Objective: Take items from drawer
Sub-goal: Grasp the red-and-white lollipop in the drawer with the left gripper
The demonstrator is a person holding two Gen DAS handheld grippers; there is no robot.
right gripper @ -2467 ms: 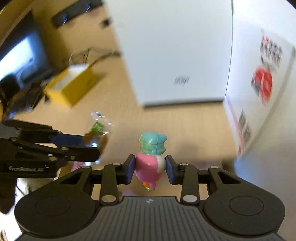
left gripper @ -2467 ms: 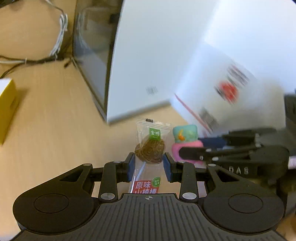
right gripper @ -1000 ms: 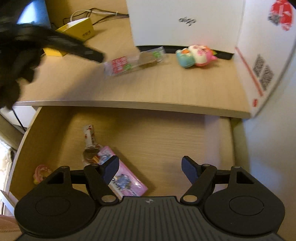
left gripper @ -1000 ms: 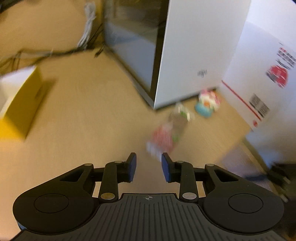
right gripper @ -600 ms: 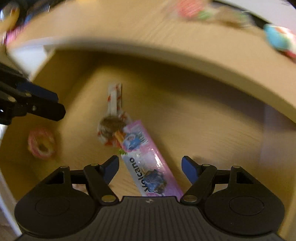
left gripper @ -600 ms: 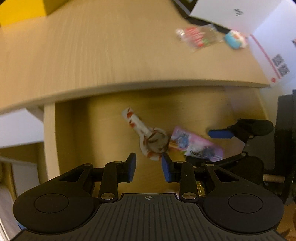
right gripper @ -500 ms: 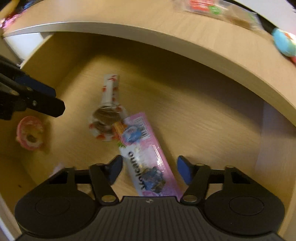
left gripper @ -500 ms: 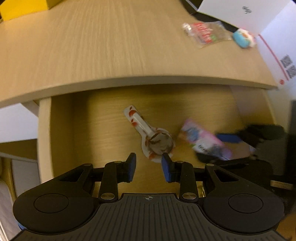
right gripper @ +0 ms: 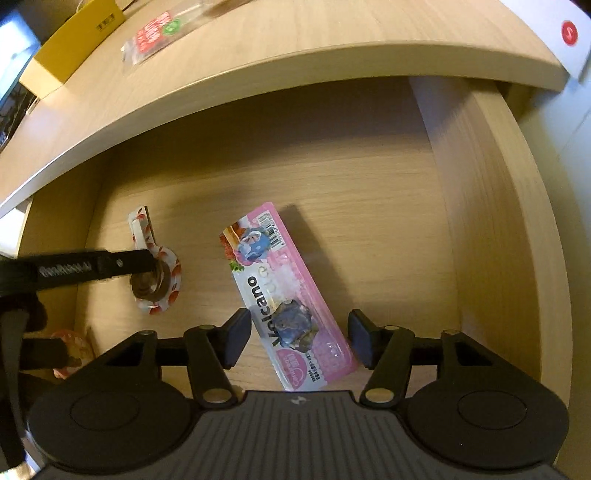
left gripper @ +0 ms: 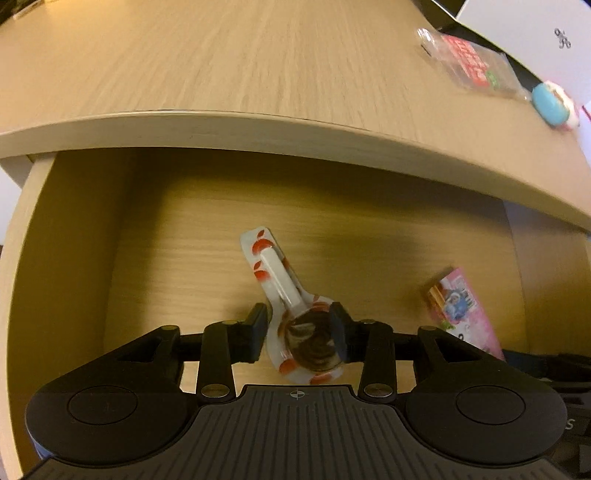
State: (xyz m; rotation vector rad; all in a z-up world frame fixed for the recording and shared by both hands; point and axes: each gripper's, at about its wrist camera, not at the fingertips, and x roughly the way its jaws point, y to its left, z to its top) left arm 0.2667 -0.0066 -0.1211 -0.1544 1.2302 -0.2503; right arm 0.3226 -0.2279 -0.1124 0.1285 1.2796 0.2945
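Observation:
The drawer (left gripper: 55, 258) stands open under the desk top. On its floor lies a lollipop (left gripper: 295, 321) in a white wrapper with red marks. My left gripper (left gripper: 298, 336) is open, one finger on each side of the lollipop's round head. To the right lies a pink Volcano packet (right gripper: 280, 288), also seen as the pink packet (left gripper: 461, 310) in the left wrist view. My right gripper (right gripper: 299, 341) is open wide and straddles the packet's near end. The right wrist view shows the left gripper's finger (right gripper: 110, 266) over the lollipop (right gripper: 155, 288).
On the desk top lie a red-and-clear snack packet (left gripper: 472, 62) and a blue-and-pink toy (left gripper: 552, 105). A yellow box (right gripper: 74, 48) and a white carton (right gripper: 569, 33) stand on the desk too. A pink ring-shaped sweet (right gripper: 70, 350) lies in the drawer's left corner. The drawer's right wall (right gripper: 487, 221) is close.
Both grippers have let go of the snack packet and toy on the desk and dropped into the drawer. The left now straddles the lollipop's head, the right the pink packet.

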